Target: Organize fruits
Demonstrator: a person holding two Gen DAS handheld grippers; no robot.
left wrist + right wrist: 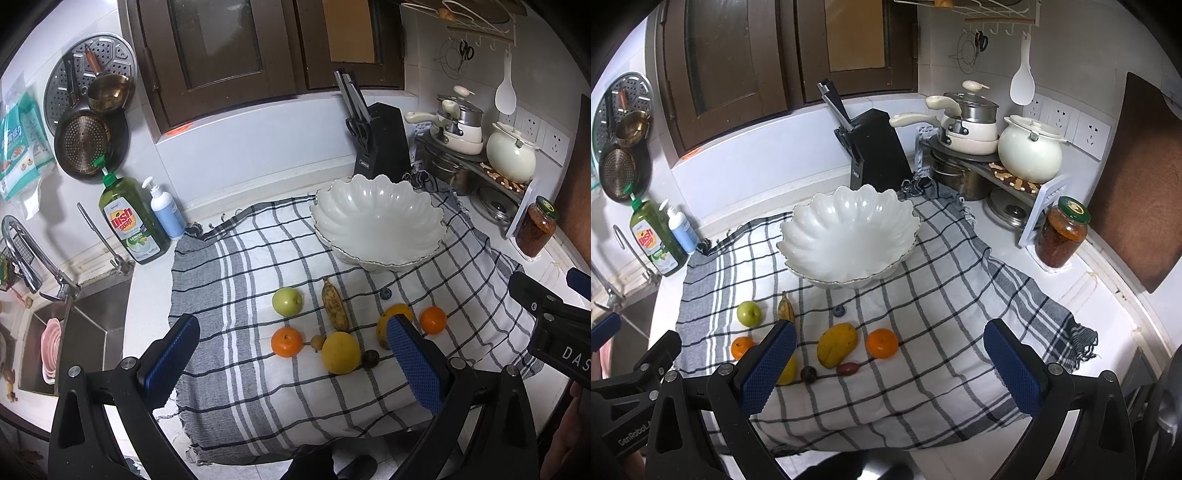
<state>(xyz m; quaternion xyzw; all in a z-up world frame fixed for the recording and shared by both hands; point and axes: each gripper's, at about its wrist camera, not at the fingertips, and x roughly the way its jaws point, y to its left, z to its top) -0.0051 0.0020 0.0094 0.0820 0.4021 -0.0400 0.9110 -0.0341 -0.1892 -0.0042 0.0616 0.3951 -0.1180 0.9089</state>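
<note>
On the checked cloth (923,295), fruits (836,343) wait below the empty bowl (849,236) at frame centre, so we hold left gripper (291,354) and right gripper (890,362) wide, holding nothing.

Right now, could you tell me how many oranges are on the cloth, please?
2. One orange lies at the left end of the fruit, below the apple; the other orange lies right of the mango. None seems hidden.

Left tongs (291,354): matte black frame, triangular cut-outs, silver round-head screws at the finger pivots; fingers (413,363) faced with blue diamond-textured pads. Right tongs (890,363): same black frame, blue pads, silver screws. White lettering "GenRobot" on the left body, "DAS" on the right.
</note>
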